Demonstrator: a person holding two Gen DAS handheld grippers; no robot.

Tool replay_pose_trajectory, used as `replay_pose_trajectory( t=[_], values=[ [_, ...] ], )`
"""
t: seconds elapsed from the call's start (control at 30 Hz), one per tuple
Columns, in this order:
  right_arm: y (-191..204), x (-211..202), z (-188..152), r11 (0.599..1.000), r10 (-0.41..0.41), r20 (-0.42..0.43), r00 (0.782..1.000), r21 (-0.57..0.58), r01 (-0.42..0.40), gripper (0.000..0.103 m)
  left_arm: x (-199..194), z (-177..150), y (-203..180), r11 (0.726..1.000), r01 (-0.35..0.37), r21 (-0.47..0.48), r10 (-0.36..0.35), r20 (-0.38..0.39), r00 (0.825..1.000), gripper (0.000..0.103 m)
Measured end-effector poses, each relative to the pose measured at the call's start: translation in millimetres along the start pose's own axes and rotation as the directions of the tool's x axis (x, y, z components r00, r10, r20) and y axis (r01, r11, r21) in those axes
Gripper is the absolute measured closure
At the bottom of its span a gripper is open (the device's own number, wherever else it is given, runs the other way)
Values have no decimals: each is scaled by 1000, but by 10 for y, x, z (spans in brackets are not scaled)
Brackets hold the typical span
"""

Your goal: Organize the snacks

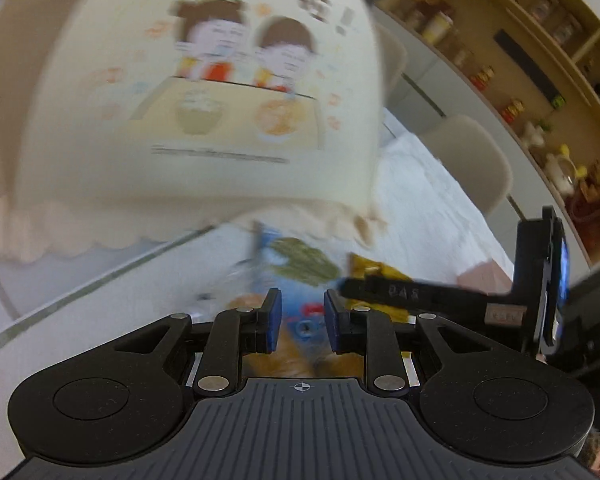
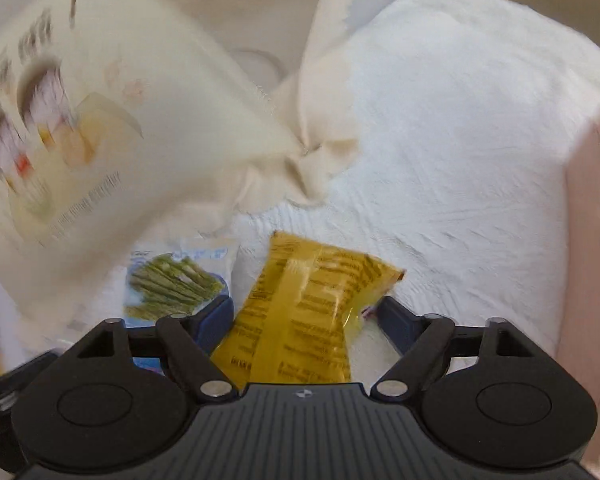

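A cream cloth bag (image 1: 204, 92) with a cartoon print of two children fills the upper left wrist view, blurred; it also shows in the right wrist view (image 2: 112, 128). Below it lies a blue-white snack pack with green sticks (image 1: 296, 264) (image 2: 172, 280). My left gripper (image 1: 302, 322) stands with a narrow gap over this pack; I cannot tell if it grips it. A yellow snack pack (image 2: 304, 312) lies between the pads of my right gripper (image 2: 306, 320), which is open around it. The right gripper shows in the left view (image 1: 420, 296).
A white textured cloth (image 2: 460, 140) covers the table. A beige chair (image 1: 468, 160) stands beyond it. Wooden shelves (image 1: 540, 60) with jars and bottles run along the right. A pink edge (image 2: 592, 240) lies at the right.
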State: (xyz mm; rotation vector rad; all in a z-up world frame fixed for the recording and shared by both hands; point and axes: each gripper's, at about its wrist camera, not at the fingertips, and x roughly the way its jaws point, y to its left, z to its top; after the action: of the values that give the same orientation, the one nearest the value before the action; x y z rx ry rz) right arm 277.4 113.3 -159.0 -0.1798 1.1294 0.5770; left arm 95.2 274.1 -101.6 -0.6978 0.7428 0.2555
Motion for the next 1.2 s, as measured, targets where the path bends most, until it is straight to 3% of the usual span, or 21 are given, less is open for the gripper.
replay_pose_trajectory(
  t=[0.03, 0.1, 0.2, 0.27, 0.33, 0.53, 0.7, 0.8, 0.93, 1.03, 1.2],
  values=[
    [49, -33, -48, 999, -16, 6, 1000, -51, 16, 19, -44, -32, 59, 999, -24, -21, 24, 20, 1000, 77],
    [39, -136, -187, 993, 10, -11, 1000, -113, -12, 41, -55, -76, 226, 995, -57, -81, 59, 29, 998, 77],
    [-109, -342, -485, 987, 61, -43, 997, -146, -67, 43, 75, -155, 367, 989, -65, -135, 62, -21, 998, 77],
    [-217, -482, -709, 985, 90, -61, 994, -141, -98, 45, 132, -215, 309, 992, -22, -124, 17, -38, 999, 76],
    [-339, -629, -926, 984, 118, -80, 990, -128, -127, 46, 158, -262, 168, 997, 25, -78, -30, -64, 998, 69],
    [-617, -1208, -1569, 983, 151, -41, 988, -99, -155, 47, -9, -403, -292, 991, 109, 74, -104, -70, 992, 69],
    [-846, -1584, -1956, 996, 63, 46, 997, -73, -59, 47, -174, -600, -514, 979, 87, 185, -63, -133, 989, 69],
    [-1040, -1710, -2122, 999, 27, 67, 997, -25, -26, 47, -37, -784, -678, 969, 86, 232, -38, -202, 979, 69],
    [-1181, -1876, -2321, 1000, -1, 100, 995, 7, 0, 47, 232, -1112, -975, 941, 35, 335, 58, -264, 963, 63],
    [-1180, -1944, -2477, 999, -23, 108, 994, -25, 26, 47, 300, -1253, -1129, 920, 55, 389, 49, -254, 966, 51],
    [-1021, -1916, -2738, 993, -41, 86, 995, -110, 51, 47, 341, -1320, -1233, 913, 98, 395, 31, -306, 952, 51]
  ],
)
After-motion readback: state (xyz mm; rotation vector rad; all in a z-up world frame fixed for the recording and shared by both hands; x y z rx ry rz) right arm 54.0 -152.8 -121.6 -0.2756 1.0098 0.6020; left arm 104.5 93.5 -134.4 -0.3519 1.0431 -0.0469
